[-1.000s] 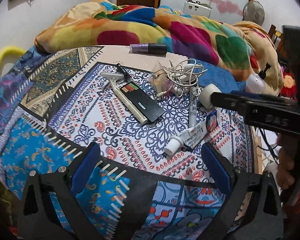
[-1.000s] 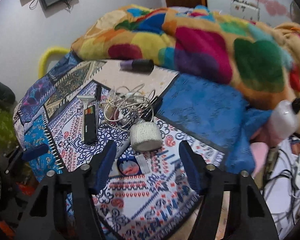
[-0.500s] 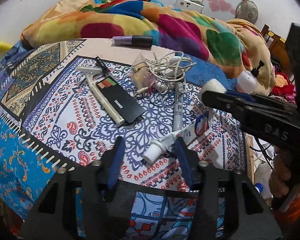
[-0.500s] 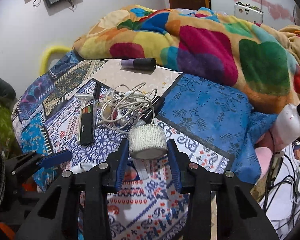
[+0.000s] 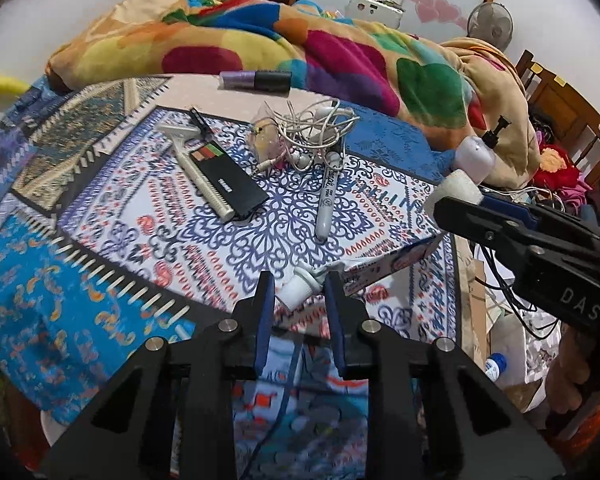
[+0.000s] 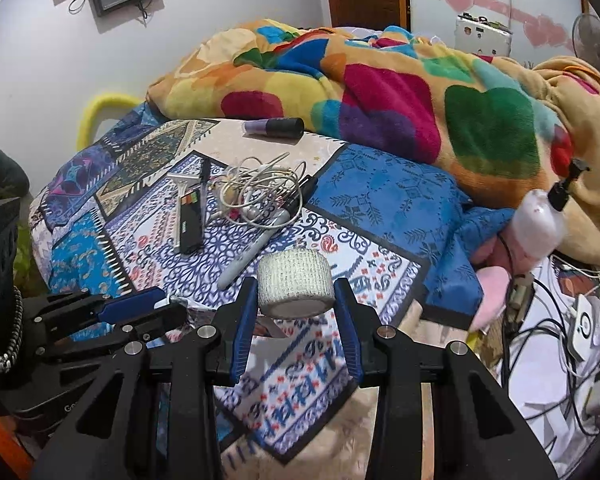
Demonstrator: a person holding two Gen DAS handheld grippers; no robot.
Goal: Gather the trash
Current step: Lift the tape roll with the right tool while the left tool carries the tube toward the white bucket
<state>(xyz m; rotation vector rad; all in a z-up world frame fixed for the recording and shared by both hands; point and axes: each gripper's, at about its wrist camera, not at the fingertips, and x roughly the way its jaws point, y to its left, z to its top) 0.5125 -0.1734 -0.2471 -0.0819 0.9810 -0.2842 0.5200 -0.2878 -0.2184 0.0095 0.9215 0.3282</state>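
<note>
On a patterned bedspread (image 5: 112,216), the left gripper (image 5: 298,286) has closed its blue pads on the capped end of a toothpaste tube (image 5: 364,270) (most of its length hangs free), which could swing or slip out. To its right, the right gripper (image 6: 296,300) pinches a white bandage roll (image 6: 295,282) by its flat ends; the soft roll could squirm loose.

Woven gauze roll (image 6: 295,283), fleecy blanket (image 6: 384,96)
</note>
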